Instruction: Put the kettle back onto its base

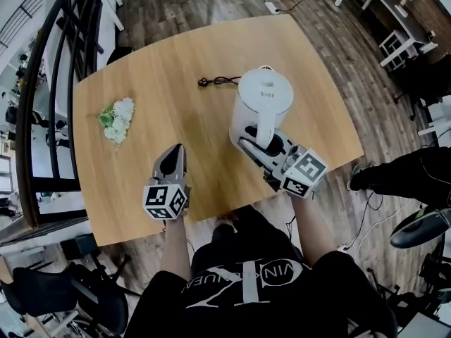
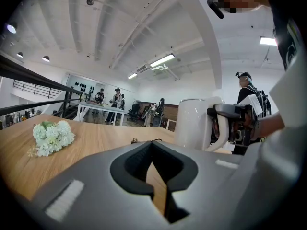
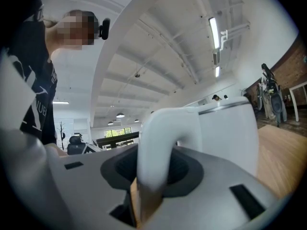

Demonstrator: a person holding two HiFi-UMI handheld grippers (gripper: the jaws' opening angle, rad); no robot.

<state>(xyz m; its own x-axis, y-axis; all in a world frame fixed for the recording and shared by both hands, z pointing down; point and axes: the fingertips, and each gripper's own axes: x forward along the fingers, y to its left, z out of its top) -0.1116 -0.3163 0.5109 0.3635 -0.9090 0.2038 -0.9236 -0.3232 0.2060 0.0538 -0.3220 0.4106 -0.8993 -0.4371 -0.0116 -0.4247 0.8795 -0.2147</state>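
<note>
Head view: right tool (image 1: 263,145) level on kettle (image 1: 265,94)

Wooden table (image 1: 211,153) bears a white flower bunch (image 1: 118,120) (near its left edge) and a black cord (image 1: 220,81) mid-table; the kettle (image 1: 264,97) is over its right side

Black shirt (image 1: 246,287), head view: white print across chest, row of capitals above large crossed emblem. Letters warped, roughly "MINKANUEN", reading uncertain. Right gripper view: same shirt, white letter fragments, unreadable.
</note>
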